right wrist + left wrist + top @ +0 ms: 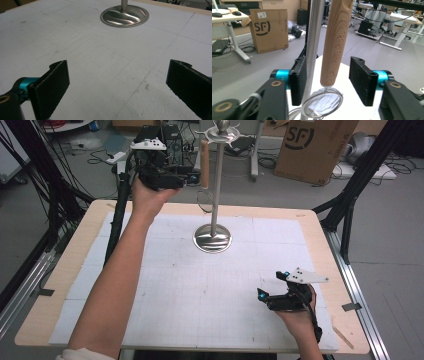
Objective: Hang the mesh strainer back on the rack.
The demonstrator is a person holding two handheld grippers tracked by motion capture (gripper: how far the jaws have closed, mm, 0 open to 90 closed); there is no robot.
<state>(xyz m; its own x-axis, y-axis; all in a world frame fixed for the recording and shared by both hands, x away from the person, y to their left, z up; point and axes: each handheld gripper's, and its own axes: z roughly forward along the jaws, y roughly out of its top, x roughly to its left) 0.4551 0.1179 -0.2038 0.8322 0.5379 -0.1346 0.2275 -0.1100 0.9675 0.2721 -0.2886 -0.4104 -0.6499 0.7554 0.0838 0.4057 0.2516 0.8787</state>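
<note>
At the far side of the table, the left gripper (192, 178) is being held up in the air, level with the wooden handle (204, 164) of a small strainer that is hanging from the metal stand (215, 195). In the left gripper view its jaws are standing apart with the wooden handle (336, 42) hanging between them, nearer the left pad than the right, and I cannot make out either pad touching the wood. The stand's shiny pole (313, 47) is rising just beside the left jaw, partly in front of it. Below the handle the strainer's round mesh ring (322, 104) is dangling, tilted, close against the pole.

Nearer the person, the right gripper (267, 296) is resting low over the white gridded mat (180, 285) at the right front of the table, its jaws spread wide and holding nothing. In the right gripper view it is facing across the bare mat (100, 62) towards the stand's round base (124, 16), which is sitting well apart from it.

The stand is standing upright on the mat near the middle of the far edge, its hooked crown (220, 132) at the top. Behind the table a cardboard box (315, 147) is sitting on the floor.
</note>
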